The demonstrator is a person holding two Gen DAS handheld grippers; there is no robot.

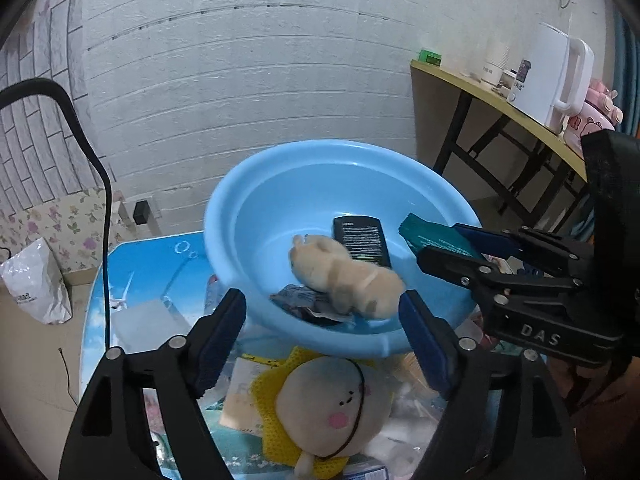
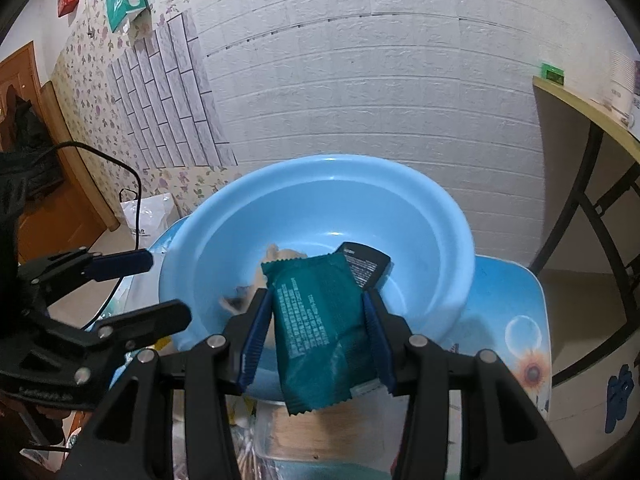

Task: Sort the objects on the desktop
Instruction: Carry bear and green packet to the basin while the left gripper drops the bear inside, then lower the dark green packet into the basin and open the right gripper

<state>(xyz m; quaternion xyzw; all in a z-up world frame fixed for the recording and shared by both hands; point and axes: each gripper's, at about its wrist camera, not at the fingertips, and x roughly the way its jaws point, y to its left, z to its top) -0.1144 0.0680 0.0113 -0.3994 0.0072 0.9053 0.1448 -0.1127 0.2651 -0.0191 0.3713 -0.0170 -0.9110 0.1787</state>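
A light blue basin (image 1: 280,184) (image 2: 320,208) stands on the table. Inside lie a tan plush toy (image 1: 344,276), a black remote-like box (image 1: 362,240) (image 2: 366,266) and a dark wrapper (image 1: 308,304). My right gripper (image 2: 316,320) is shut on a teal snack packet (image 2: 320,328) and holds it over the basin's near rim; it also shows in the left wrist view (image 1: 436,236). My left gripper (image 1: 324,320) is open and empty, just before the basin, above a round cream plush with a yellow knit collar (image 1: 332,404).
The table (image 2: 516,320) has a blue pictured top with clutter of packets and boxes under the grippers. A black cable (image 1: 100,184) runs at left. A yellow side table (image 1: 500,96) with a white kettle (image 1: 552,76) stands at right. A white brick wall is behind.
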